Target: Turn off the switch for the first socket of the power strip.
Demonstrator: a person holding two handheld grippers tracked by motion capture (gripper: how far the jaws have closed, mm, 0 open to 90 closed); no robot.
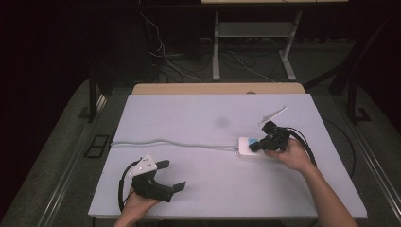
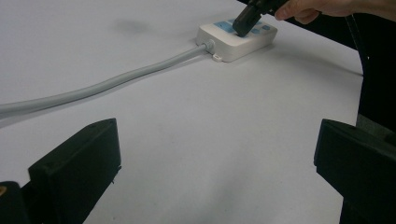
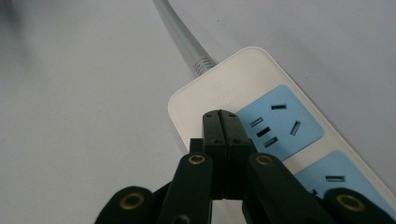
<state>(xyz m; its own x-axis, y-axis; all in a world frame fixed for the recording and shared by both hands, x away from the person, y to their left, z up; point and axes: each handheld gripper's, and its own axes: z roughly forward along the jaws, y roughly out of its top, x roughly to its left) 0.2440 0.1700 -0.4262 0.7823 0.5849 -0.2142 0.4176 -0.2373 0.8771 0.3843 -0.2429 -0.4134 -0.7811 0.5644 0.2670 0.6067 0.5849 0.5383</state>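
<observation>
Item: power strip (image 1: 250, 147), white with blue sockets, lying right of centre on the table (image 1: 198, 118); grey cord (image 1: 165, 142) runs off left. My right gripper (image 3: 220, 116), jaws pressed together on nothing, tips at the strip's cord end, likely pressing its switch; next I judge a straight lift. My left gripper (image 1: 175, 176) idles wide open near the front edge. Ample bare room between.

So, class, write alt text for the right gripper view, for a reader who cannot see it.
The right gripper, jaws pressed shut with nothing between them, has its tip at the cable end of a white power strip with blue socket panels. The strip lies on a pale table, and its grey cable runs off the top edge.
</observation>
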